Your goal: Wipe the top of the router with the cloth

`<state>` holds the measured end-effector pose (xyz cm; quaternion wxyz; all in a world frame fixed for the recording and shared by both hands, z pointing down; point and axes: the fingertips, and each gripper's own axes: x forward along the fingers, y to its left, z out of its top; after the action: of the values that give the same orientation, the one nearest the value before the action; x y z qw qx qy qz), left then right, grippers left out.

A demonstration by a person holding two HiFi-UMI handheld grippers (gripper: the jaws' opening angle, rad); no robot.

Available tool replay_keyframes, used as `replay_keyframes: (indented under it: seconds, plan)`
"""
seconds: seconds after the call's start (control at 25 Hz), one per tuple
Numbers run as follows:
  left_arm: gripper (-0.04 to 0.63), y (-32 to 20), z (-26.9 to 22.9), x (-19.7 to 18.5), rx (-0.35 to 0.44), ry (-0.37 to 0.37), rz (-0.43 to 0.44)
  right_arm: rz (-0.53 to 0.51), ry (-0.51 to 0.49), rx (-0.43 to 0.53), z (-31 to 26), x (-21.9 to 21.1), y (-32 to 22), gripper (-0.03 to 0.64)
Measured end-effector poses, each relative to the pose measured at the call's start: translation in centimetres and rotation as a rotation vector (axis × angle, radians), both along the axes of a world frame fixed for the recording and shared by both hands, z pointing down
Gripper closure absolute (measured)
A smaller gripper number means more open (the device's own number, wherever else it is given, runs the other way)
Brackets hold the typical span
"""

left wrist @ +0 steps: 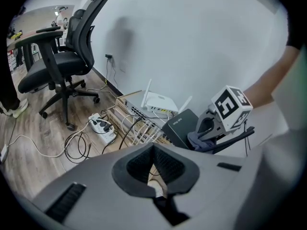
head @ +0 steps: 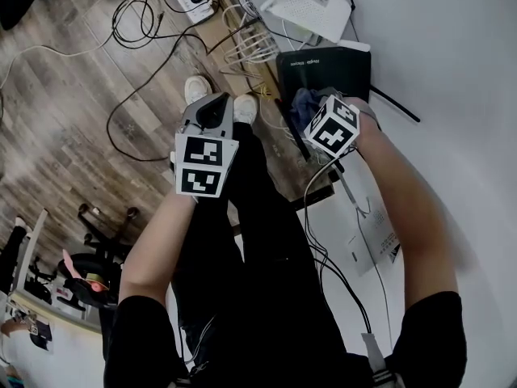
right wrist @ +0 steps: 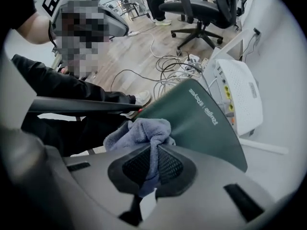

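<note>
A flat dark router lies on the white desk against the wall; in the right gripper view its top looks dark green. My right gripper is shut on a bunched blue-grey cloth, which rests on the router's near edge. The head view shows the cloth just ahead of the right gripper. My left gripper hangs left of the desk over the floor, its jaws shut with nothing between them. From the left gripper view, the router and cloth sit ahead on the right.
A white router with antennas stands behind the dark one. A network switch with many cables sits at the desk's left end. A power strip and loose cords lie on the wooden floor. An office chair stands farther left.
</note>
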<state>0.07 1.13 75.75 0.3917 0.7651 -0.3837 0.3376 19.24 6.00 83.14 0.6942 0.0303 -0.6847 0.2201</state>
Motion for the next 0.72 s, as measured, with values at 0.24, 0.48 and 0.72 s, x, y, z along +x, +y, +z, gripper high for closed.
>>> replay_keyframes:
  seconds: [0.24,0.48,0.72]
  plan:
    - [0.601,0.0,0.1,-0.1,-0.004,-0.005,0.016,0.060,0.140,-0.025,0.5,3.8,-0.8,0.612]
    - [0.601,-0.5,0.3,0.1,-0.006,-0.002,0.007,0.083,0.199,-0.052,0.8,5.8,-1.3,0.612]
    - [0.601,-0.8,0.5,0.3,-0.009,0.004,0.006,0.119,0.212,-0.082,0.7,7.1,-1.8,0.611]
